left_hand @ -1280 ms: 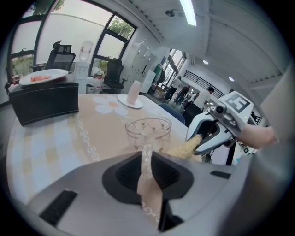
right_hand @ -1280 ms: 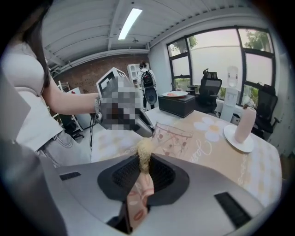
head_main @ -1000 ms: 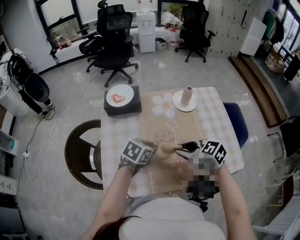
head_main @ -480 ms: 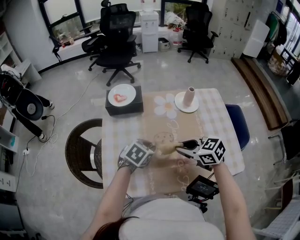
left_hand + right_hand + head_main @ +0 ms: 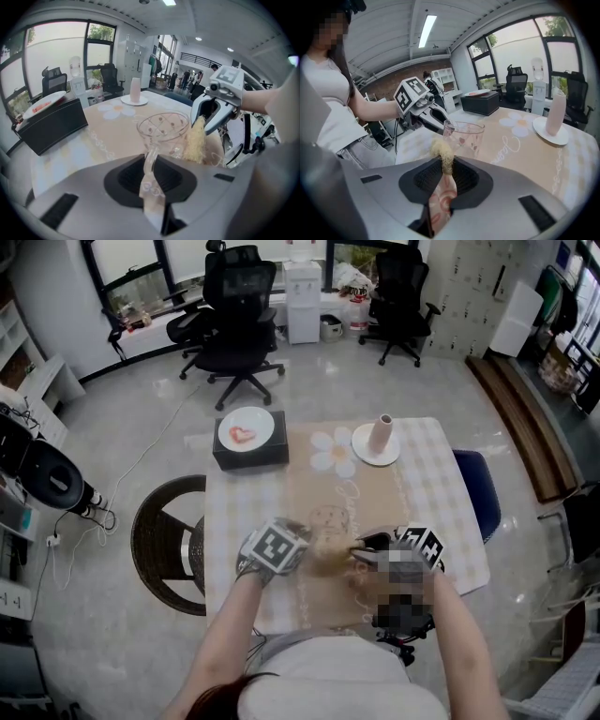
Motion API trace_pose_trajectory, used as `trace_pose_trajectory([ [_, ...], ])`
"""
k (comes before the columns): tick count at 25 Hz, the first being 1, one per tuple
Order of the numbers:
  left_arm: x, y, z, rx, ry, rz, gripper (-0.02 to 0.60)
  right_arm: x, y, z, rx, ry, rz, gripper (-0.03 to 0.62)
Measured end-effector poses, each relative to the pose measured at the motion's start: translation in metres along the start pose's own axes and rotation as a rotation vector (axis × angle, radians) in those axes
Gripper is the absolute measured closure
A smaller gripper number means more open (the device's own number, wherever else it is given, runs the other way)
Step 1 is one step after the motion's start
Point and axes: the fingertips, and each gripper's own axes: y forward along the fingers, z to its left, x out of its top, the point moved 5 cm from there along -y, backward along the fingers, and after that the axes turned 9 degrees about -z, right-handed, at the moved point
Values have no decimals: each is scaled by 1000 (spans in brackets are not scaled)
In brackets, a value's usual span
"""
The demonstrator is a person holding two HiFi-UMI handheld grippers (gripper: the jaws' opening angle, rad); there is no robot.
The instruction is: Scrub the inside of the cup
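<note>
While I look down from the head view, my left claw (image 5: 312, 551) and my right claw (image 5: 364, 547) meet over the near part of the table (image 5: 441, 484), tips turned toward each other. The cup (image 5: 330, 557) sits between them, blurred there. Farther off, a black box (image 5: 246, 454) carries a white plate (image 5: 246, 428) at the far left corner. A pink tumbler (image 5: 380, 433) stands upright on a saucer (image 5: 361, 448) to the far right. A wicker chair (image 5: 167, 545) stands left of the table, and dark office chairs (image 5: 234, 315) stand beyond on the floor.

In the left gripper view, my left claw is narrow, its jaws pinched on the clear handle (image 5: 150, 160) of the cup. The glass bowl, dotted with small hearts, stands upright just past the jaw tips, mouth up. To its right my other claw reaches in from the right, carrying a straw-coloured scrubber (image 5: 195, 140). The tuft hangs outside the cup, just beside its right wall; I cannot tell whether the two touch.

In the right gripper view, my right claw is also narrow, its jaws closed on the stem of the scrubber, whose frayed head pokes up just past the tips. The cup stands right behind that head, with my left claw gripping its handle from the far left side. The scrubber head is below the rim and not inside the cup.
</note>
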Motion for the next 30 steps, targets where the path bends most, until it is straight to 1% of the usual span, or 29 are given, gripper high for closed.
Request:
trace_pose_trajectory([
  [3, 0, 0, -2, -3, -1, 1, 522, -8, 5, 4, -4, -23, 45, 526],
  [8, -1, 0, -6, -20, 7, 10, 523, -11, 6, 9, -10, -34, 67, 526],
  [11, -2, 0, -4, -11, 17, 14, 522, -5, 2, 16, 22, -53, 32, 528],
  [12, -2, 0, -2, -3, 36, 21, 523, -1, 0, 17, 33, -57, 8, 528],
  [14, -4, 2, -2, 10, 103, 37, 522, 7, -7, 19, 48, -60, -42, 528],
  [16, -8, 7, -5, -7, 141, 51, 523, 14, -15, 17, 57, -56, -86, 528],
  [18, -12, 11, -6, -17, 137, 55, 522, 20, -20, 14, 59, -52, -118, 528],
  [21, -12, 11, -1, -7, 128, 55, 523, 27, -23, 11, 51, -44, -152, 528],
  [25, -12, 11, 3, 9, 150, 62, 525, 31, -18, 9, 43, -57, -151, 528],
  [28, -14, 14, 6, 32, 181, 80, 526, 30, -14, 9, 42, -80, -132, 528],
  [30, -15, 15, 8, 41, 187, 83, 526, 29, -11, 9, 46, -90, -116, 528],
])
